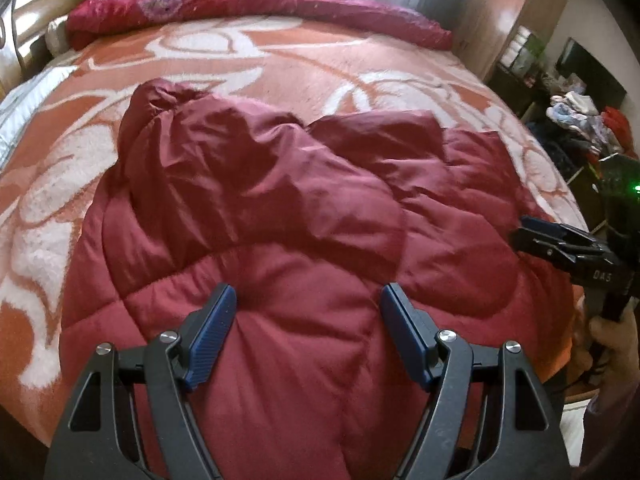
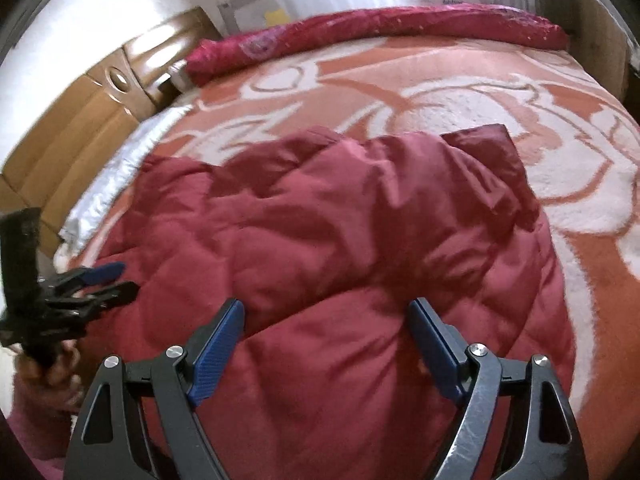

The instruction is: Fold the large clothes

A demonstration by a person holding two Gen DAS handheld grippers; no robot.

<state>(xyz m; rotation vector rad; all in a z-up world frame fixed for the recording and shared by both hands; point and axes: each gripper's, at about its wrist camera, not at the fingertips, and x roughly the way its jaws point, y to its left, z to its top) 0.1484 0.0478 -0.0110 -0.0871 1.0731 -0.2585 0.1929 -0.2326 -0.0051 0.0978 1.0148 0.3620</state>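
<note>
A large dark red quilted jacket (image 1: 280, 208) lies on the bed, its upper part folded over the lower part; it also shows in the right wrist view (image 2: 340, 220). My left gripper (image 1: 308, 300) is open and empty, hovering over the jacket's near quilted part. My right gripper (image 2: 326, 312) is open and empty above the jacket's near edge. The right gripper also shows at the right edge of the left wrist view (image 1: 532, 236). The left gripper shows at the left of the right wrist view (image 2: 116, 280).
The bed is covered by an orange and white patterned blanket (image 1: 300, 68). A rolled red quilt (image 1: 240, 8) lies along the far edge. A wooden headboard (image 2: 80, 120) stands at the left. Piled clothes (image 1: 580, 120) sit off the bed's right side.
</note>
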